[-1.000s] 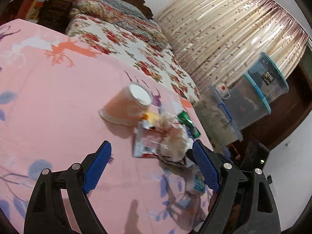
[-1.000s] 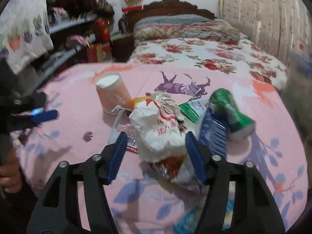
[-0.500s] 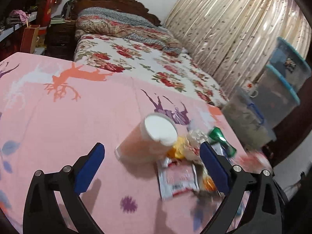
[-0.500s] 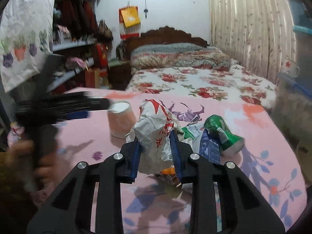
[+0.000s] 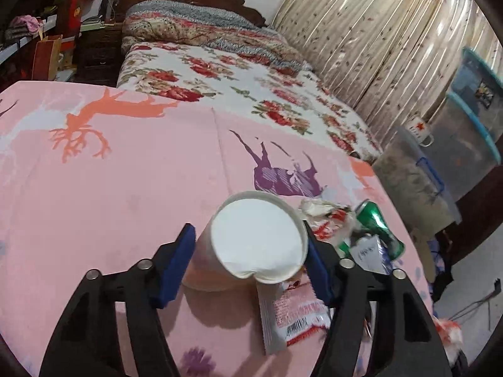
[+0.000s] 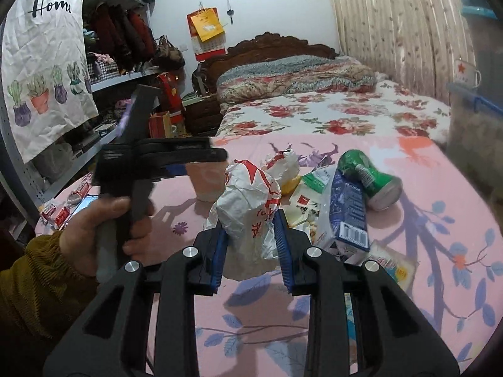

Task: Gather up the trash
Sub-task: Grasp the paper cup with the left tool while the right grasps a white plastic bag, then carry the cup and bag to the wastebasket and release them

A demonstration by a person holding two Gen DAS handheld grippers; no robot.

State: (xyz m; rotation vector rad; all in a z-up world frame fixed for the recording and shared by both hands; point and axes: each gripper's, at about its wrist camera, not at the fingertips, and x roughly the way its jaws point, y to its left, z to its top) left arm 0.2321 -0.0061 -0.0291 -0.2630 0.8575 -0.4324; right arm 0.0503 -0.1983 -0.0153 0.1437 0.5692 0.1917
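Note:
An upturned pink paper cup (image 5: 251,245) with a white base stands on the pink tablecloth (image 5: 110,194). My left gripper (image 5: 248,267) has its blue pads on both sides of the cup, against its rim. My right gripper (image 6: 251,242) is shut on a crumpled white paper wrapper (image 6: 248,210) with red print and holds it above the cloth. The left gripper (image 6: 201,160) also shows in the right wrist view, at the cup (image 6: 207,182). A green can (image 6: 367,179), a blue carton (image 6: 349,213) and a red-white sachet (image 5: 292,314) lie beside them.
A bed (image 5: 235,81) with a floral cover lies behind the table. Shelves (image 6: 103,72) with clothes stand at the left. Stacked plastic bins (image 5: 465,119) and a curtain (image 5: 377,37) are at the right. Small packets (image 6: 59,210) lie at the table's left edge.
My left gripper moved in and closed around the cup. My right gripper closed on the paper wrapper and lifted it.

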